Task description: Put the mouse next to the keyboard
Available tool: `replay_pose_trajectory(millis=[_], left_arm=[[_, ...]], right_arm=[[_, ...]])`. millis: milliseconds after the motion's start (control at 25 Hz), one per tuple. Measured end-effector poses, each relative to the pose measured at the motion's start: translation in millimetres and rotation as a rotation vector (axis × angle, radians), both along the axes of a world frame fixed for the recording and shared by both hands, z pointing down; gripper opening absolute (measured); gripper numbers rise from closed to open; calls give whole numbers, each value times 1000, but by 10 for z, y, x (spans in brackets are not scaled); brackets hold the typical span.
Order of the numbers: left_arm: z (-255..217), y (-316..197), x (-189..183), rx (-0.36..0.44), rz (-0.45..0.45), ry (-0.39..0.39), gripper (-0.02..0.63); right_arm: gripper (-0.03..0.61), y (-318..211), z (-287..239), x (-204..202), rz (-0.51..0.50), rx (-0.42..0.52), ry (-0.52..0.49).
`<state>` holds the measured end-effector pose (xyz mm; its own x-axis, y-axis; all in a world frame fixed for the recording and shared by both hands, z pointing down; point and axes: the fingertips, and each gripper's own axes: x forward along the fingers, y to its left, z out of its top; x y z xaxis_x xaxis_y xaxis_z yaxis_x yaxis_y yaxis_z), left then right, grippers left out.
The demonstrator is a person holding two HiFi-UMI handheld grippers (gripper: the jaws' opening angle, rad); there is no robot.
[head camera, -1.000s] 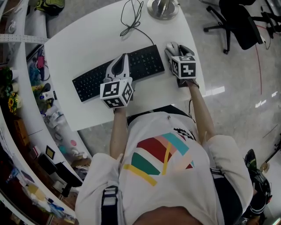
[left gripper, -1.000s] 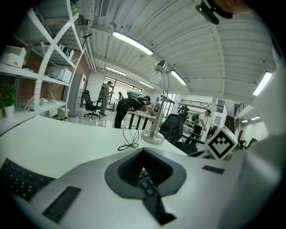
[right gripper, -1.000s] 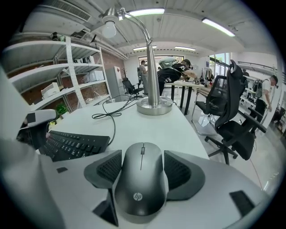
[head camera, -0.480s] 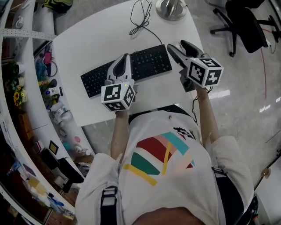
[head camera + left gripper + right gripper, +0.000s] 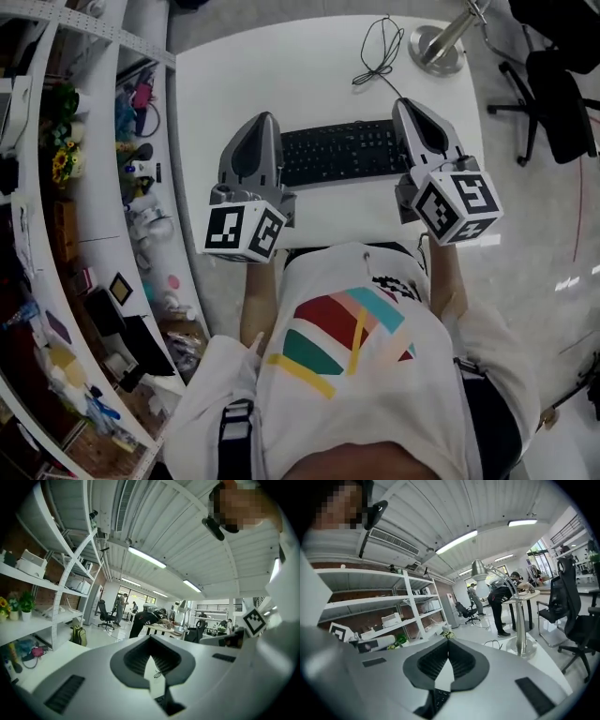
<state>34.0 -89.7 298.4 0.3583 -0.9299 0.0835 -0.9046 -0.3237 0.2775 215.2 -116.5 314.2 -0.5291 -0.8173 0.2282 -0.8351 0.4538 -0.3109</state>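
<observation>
A flat black keyboard lies across the middle of the white rounded surface. The left claw, a grey plastic two-jaw tool, hangs over the keyboard's left end and points away from the person. Its own view shows its jaws closed together with nothing between them. The right claw is of the same make and hangs over the keyboard's right end. Its jaws have just been closing and now meet at the tips, empty; through the slit under them show a strip of white surface and some dark keys.

The mouse shows in no view. The spot just right of the keyboard is covered by the right claw's body, so I cannot tell where the mouse lies.

Beyond the keyboard a thin black cable lies in loose loops, and to the right of the cable stands a round silver metal lamp base. A black office chair stands on the floor, well to the right of the keyboard. White shelves crowded with small things run along the keyboard's left side.
</observation>
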Motion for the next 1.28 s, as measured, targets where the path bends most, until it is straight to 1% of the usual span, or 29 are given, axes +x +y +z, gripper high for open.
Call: replay_pose_trajectory(millis=[80, 120, 200, 280, 400, 480, 640, 840, 1080, 1280], left_arm=[[-127, 57, -166, 27, -3, 9, 41], [-155, 86, -241, 38, -6, -1, 41], [-140, 125, -383, 49, -18, -44, 41], [-75, 118, -518, 43, -37, -86, 41], [-41, 78, -679, 34, -52, -82, 41], [-50, 57, -733, 37, -51, -78, 41], [-59, 25, -737, 35, -42, -73, 41], [-68, 22, -675, 43, -30, -84, 41], [6, 37, -689, 24, -41, -89, 41], [-3, 10, -706, 34, -53, -83, 41]], right_arm=[[12, 77, 44, -229, -20, -5, 35], [12, 118, 86, -341, -33, -12, 52], [12, 201, 172, -539, -59, -24, 89], [12, 254, 218, -681, -75, -25, 136], [12, 254, 170, -831, -84, 1, 187], [12, 232, 136, -900, -91, 14, 197], [12, 215, 133, -969, -107, 14, 190], [12, 215, 157, -992, -119, 11, 200], [12, 193, 177, -940, -114, 8, 223], [12, 164, 164, -906, -115, 17, 220]])
